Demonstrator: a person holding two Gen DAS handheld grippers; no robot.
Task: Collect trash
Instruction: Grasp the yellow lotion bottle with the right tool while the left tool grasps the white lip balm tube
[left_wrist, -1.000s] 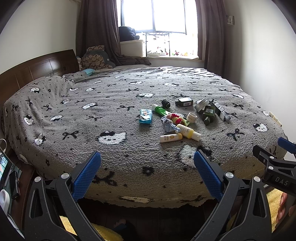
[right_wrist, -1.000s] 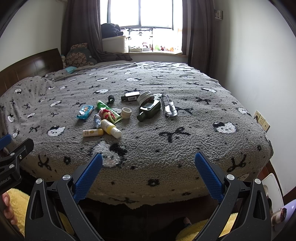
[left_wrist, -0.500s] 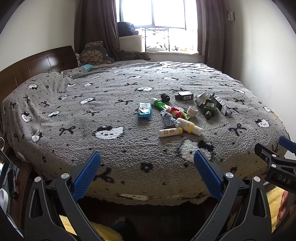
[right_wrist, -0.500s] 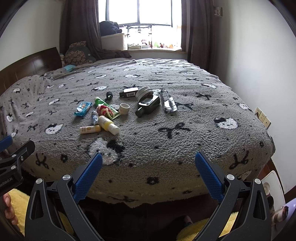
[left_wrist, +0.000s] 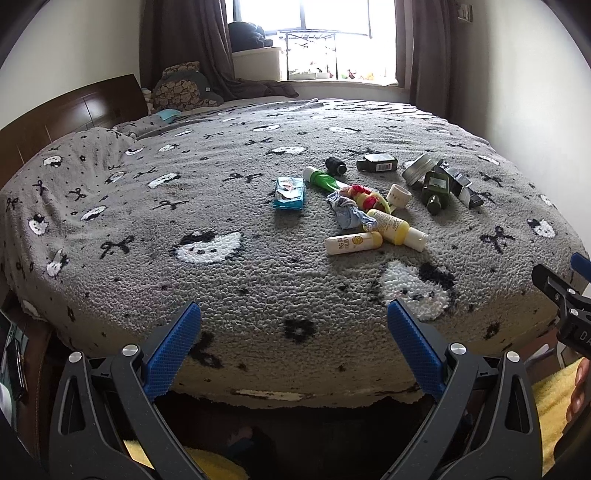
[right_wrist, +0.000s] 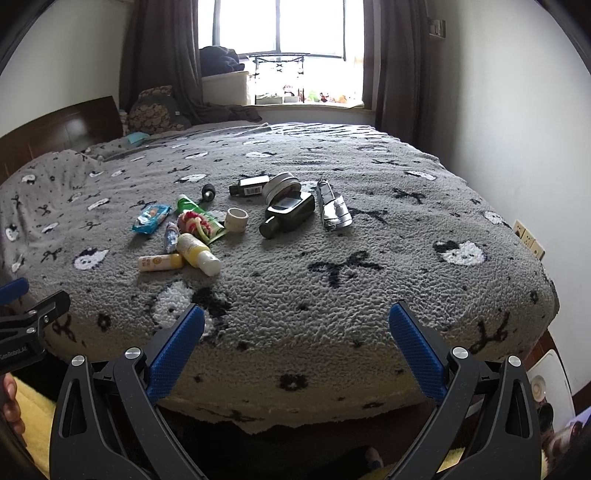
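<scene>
Trash lying in a heap on the bed, bigger in both views than a second ago. Left gripper and right gripper now nearer, jaws wide apart, holding nothing, so no piece picked up yet.

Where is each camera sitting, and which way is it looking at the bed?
Left wrist view: sits on the left gripper at the foot of the bed, facing the window; its open jaws show, and the right gripper alongside.
Right wrist view: sits on the right gripper, facing the same way; its open jaws, the left gripper and a fingertip show.
Both share the trash pile, including the yellow bottle.
</scene>
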